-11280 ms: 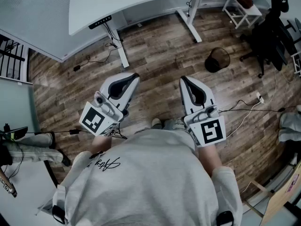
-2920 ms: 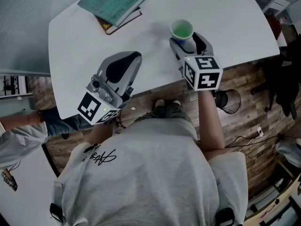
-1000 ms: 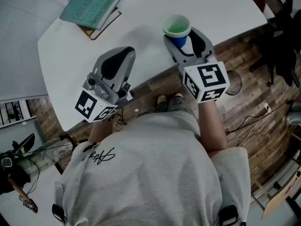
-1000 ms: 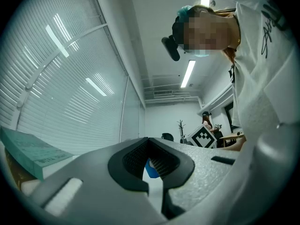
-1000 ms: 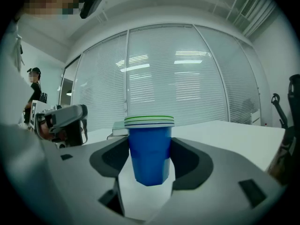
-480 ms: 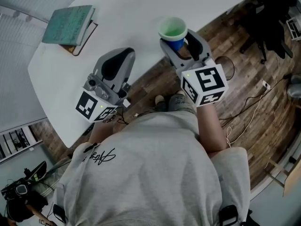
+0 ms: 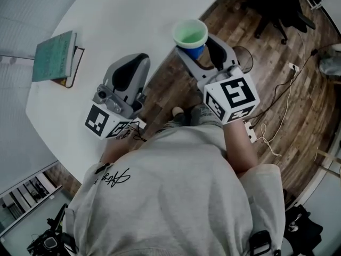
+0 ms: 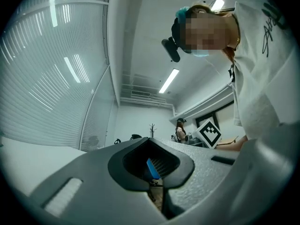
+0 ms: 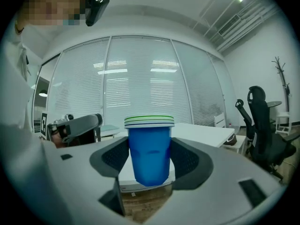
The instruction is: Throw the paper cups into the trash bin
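A stack of blue paper cups (image 7: 190, 35) with a green inside stands upright between the jaws of my right gripper (image 7: 196, 48), which is shut on it. In the head view the stack hangs over the wooden floor, just past the edge of the white table (image 7: 122, 15). In the right gripper view the cups (image 9: 150, 146) fill the middle, pinched on both sides by my right gripper (image 9: 150, 168). A dark round trash bin (image 7: 244, 54) peeks out on the floor just right of that gripper. My left gripper (image 7: 129, 71) is shut and holds nothing; in its own view my left gripper (image 8: 152, 170) points up at the ceiling.
A teal book (image 7: 53, 57) lies on the table at the left. Black office chairs (image 7: 277, 7) stand at the upper right, one chair (image 9: 262, 125) at the right of the right gripper view. Cables (image 7: 277, 105) trail over the floor at the right.
The person has turned away from the table. My right gripper has carried the cup stack from above the tabletop to over the floor. The book has slid to the left of the view.
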A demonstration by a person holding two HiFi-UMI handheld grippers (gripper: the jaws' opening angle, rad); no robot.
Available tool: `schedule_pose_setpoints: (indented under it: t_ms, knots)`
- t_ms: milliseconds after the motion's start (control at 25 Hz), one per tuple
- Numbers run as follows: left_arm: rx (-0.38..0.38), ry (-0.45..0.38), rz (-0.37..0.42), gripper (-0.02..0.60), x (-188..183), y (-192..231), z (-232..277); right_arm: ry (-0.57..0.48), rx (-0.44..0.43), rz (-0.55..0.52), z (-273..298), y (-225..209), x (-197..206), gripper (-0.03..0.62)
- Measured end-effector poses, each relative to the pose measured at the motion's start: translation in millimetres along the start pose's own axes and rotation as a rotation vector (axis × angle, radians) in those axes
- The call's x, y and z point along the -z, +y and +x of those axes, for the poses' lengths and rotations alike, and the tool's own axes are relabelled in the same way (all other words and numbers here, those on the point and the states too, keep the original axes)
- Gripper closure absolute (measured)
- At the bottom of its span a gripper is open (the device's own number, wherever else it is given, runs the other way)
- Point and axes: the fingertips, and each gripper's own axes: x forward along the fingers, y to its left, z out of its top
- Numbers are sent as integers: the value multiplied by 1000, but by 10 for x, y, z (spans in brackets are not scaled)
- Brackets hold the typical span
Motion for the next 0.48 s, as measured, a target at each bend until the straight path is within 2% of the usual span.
schedule_pose_setpoints:
  t_ms: [480]
  knots:
    - [157,13,-18,578,142,-281,616,-89,160,17,-602,-511,-155,312]
